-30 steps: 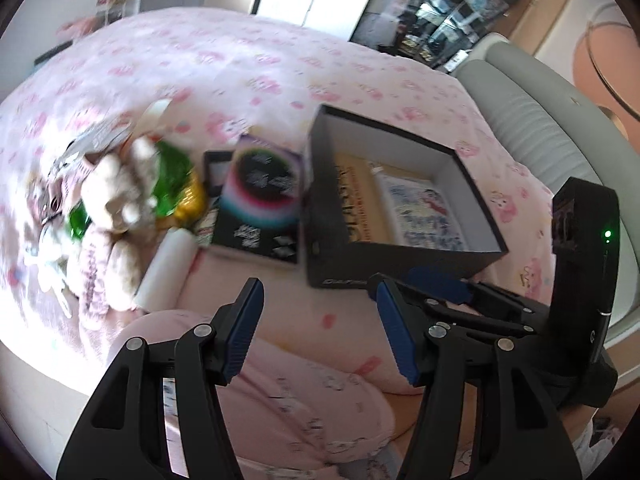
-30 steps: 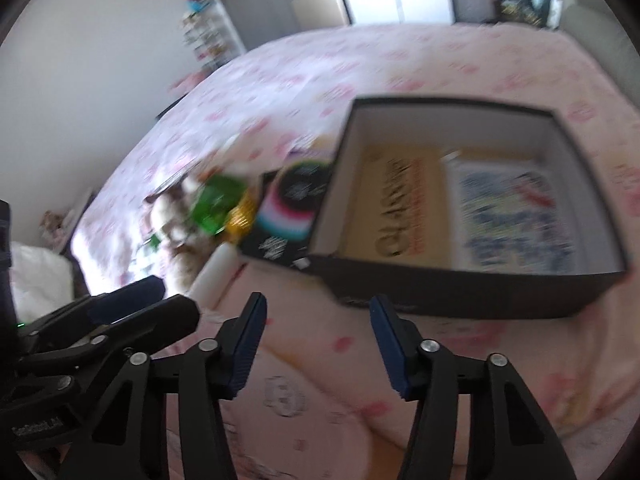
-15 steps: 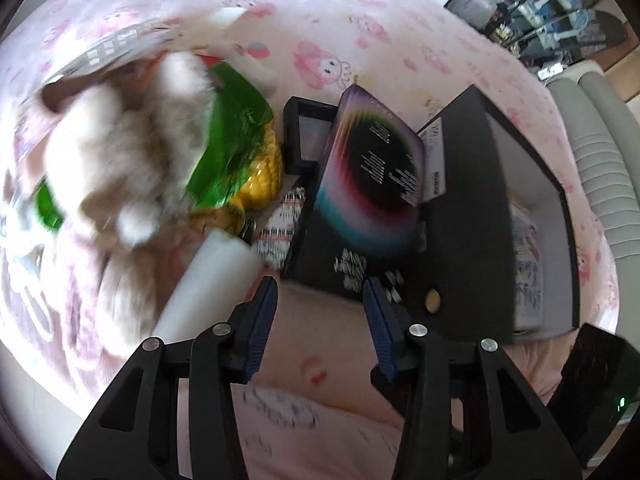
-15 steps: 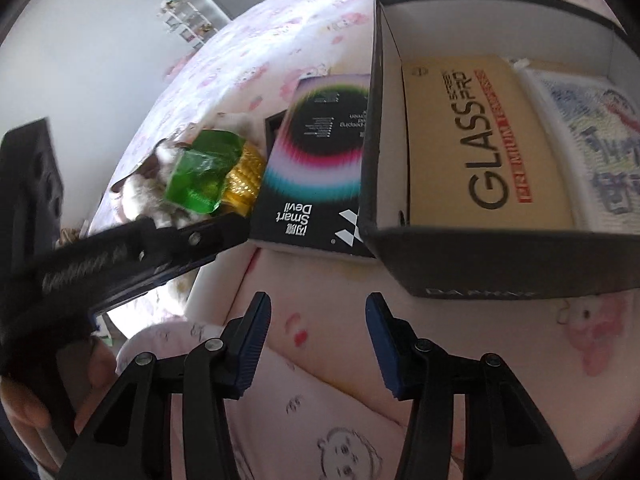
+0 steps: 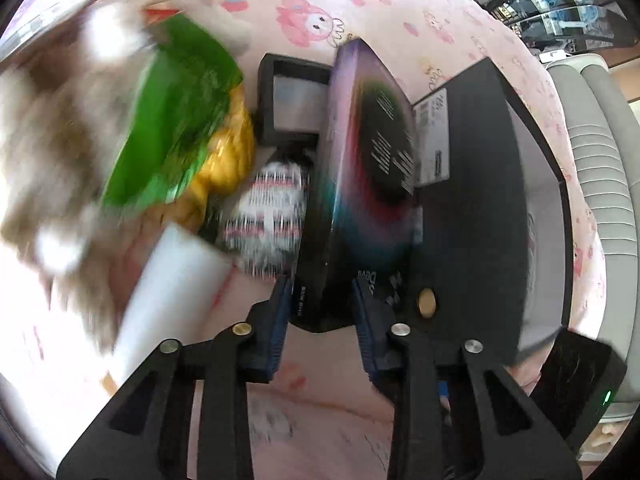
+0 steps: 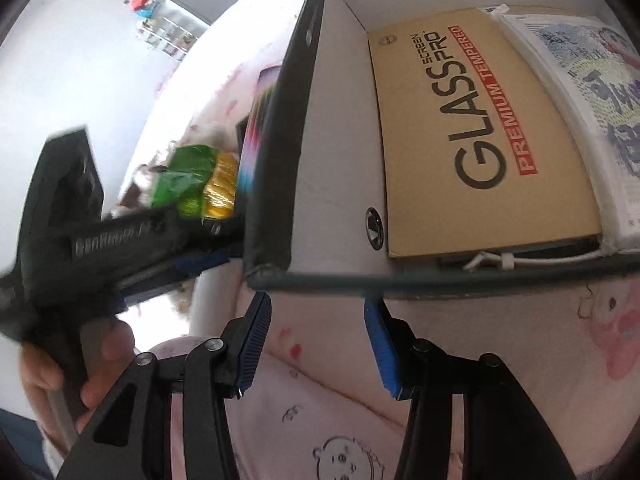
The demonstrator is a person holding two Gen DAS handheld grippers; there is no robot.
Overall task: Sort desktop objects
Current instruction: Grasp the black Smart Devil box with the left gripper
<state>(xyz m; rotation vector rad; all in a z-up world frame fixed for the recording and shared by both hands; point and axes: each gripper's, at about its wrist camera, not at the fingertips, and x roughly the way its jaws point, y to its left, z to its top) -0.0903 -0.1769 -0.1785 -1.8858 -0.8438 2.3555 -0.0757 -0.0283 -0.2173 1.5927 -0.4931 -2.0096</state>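
Note:
My left gripper (image 5: 320, 316) has its blue pads on both sides of the near edge of a black booklet with a rainbow ring (image 5: 368, 168); the jaws stand close around it. The booklet leans against the black storage box (image 5: 480, 200). My right gripper (image 6: 318, 344) is open and empty just below the near wall of the box (image 6: 280, 160). Inside lie a brown "Glass Pro" package (image 6: 480, 128) and a white printed booklet (image 6: 592, 92). The left gripper also shows in the right wrist view (image 6: 120, 236).
A green foil packet (image 5: 172, 120), a gold wrapper (image 5: 228, 160), a fluffy plush toy (image 5: 52, 140), a white roll (image 5: 168, 296), a small black frame (image 5: 292, 100) and a striped packet (image 5: 268, 216) lie left of the box on the pink sheet (image 5: 320, 8). A grey sofa (image 5: 600, 160) stands right.
My left gripper has moved forward and narrowed around the booklet's near edge. My right gripper has moved closer to the box's near wall.

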